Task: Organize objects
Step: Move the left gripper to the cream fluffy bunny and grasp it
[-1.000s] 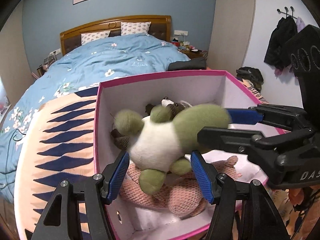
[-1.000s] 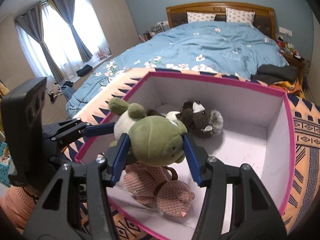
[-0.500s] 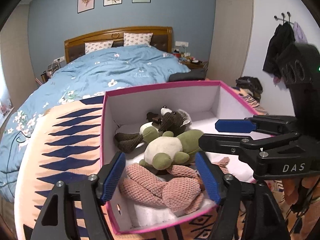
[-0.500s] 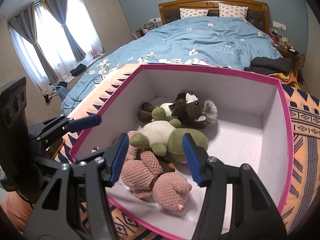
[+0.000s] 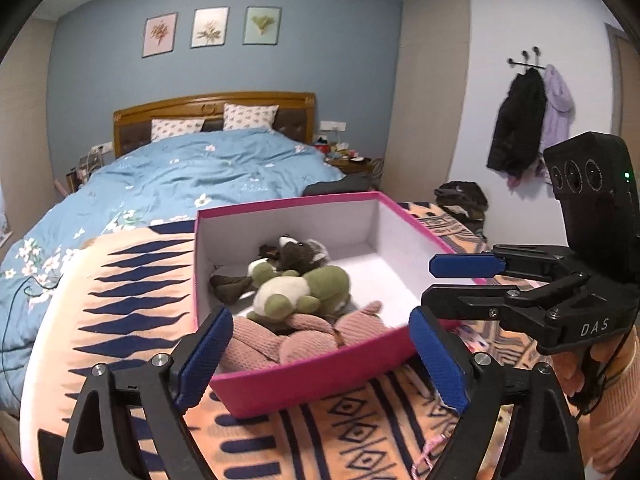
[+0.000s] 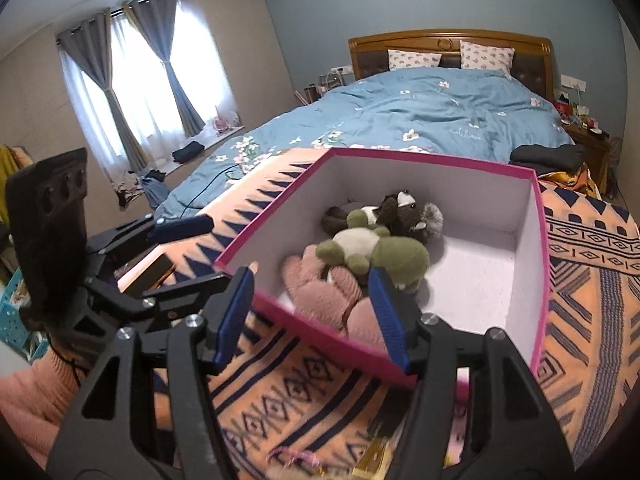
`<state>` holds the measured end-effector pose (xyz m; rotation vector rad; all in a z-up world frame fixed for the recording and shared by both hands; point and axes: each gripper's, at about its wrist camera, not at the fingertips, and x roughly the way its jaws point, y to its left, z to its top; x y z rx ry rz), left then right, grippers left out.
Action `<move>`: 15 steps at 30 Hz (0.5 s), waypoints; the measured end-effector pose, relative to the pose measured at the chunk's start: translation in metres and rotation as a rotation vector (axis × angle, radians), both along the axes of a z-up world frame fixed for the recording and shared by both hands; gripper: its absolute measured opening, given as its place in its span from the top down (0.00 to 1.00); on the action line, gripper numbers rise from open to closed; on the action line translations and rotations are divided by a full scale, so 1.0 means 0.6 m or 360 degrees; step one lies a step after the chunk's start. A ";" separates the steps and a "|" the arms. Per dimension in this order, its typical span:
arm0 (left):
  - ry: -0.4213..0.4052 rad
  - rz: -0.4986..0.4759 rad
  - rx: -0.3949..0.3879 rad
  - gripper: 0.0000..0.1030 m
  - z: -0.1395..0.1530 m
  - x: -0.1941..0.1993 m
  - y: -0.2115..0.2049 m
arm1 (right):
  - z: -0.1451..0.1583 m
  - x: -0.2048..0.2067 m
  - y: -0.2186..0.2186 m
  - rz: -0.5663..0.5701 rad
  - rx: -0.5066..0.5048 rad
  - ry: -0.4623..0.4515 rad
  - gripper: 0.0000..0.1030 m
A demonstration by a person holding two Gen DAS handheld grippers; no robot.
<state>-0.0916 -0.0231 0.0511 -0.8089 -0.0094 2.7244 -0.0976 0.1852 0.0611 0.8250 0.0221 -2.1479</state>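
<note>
— Where have the toys ended up?

— All three lie in the pink box [image 5: 320, 376], which sits on the orange patterned blanket [image 5: 132, 304] at the foot of the bed [image 5: 208, 176]. The green plush [image 5: 304, 290] lies on its side in the middle of the pile, resting partly on the pink knitted plush [image 5: 280, 340] at the near wall. The dark brown plush [image 5: 296, 254] lies behind it, touching it, toward the far wall.

— And the left tool?

— The left tool [image 5: 320, 356] hangs in front of the box's near wall, its jaws opening, with nothing pressed between the blue pads [image 5: 208, 356] (the box and toys only show through the gap).

— The right one?

— The right tool [image 6: 312, 316] is also outside the box, at its near corner, jaws opening and grasping nothing. From the left wrist view it appears at the right side, held by a hand [image 5: 588, 364] in a salmon knitted sleeve [image 5: 612, 412].

— Is the rest of the box filled?

— No, the toys crowd one side; the white floor on the other side is bare.
</note>
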 end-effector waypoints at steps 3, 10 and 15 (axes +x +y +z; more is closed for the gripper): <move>0.0022 -0.0046 -0.0019 0.11 -0.003 0.028 0.016 | -0.005 0.030 0.020 0.0002 0.0001 0.0010 0.40; -0.0094 -0.0243 0.0062 0.11 -0.041 0.069 0.060 | -0.038 0.092 0.085 -0.0087 0.0003 -0.0012 0.38; -0.0173 -0.0304 0.0040 0.11 -0.081 0.082 0.094 | -0.086 0.126 0.127 -0.0221 0.0062 -0.0066 0.37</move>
